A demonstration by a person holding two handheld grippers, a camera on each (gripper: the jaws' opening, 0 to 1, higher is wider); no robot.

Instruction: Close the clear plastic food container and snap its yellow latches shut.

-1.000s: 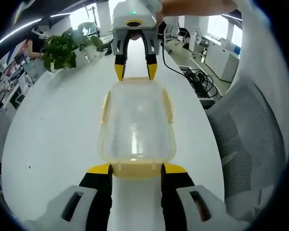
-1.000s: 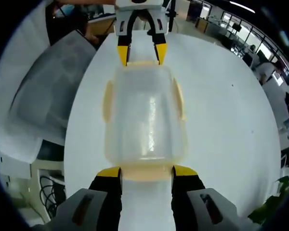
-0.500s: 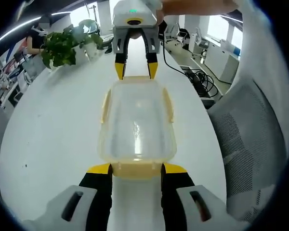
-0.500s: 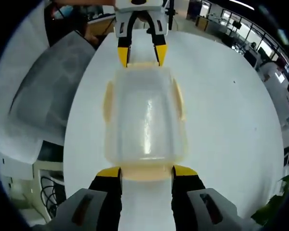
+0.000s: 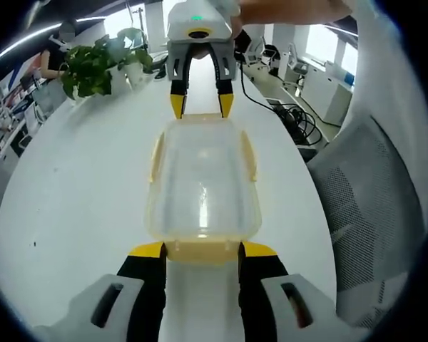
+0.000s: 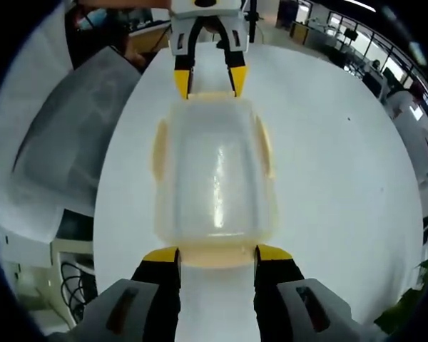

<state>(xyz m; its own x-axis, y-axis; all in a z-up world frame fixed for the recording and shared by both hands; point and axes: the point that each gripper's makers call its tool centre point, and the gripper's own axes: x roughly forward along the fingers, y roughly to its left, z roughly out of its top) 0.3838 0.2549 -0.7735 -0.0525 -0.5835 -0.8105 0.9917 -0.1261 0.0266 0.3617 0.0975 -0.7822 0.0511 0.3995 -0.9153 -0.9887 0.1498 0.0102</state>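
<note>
I see a plant (image 5: 93, 68) at 11 o'clock past my left claw (image 5: 202, 249). The box (image 5: 202, 184) runs 12 to 6. Both claws, the right claw (image 6: 217, 254) too, are wide open at its end latches.

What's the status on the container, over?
Left gripper and right gripper open, jaws straddling the yellow end latches. Clear container lidded on white table, between both. Side latches flared out. Nothing blocking.
</note>
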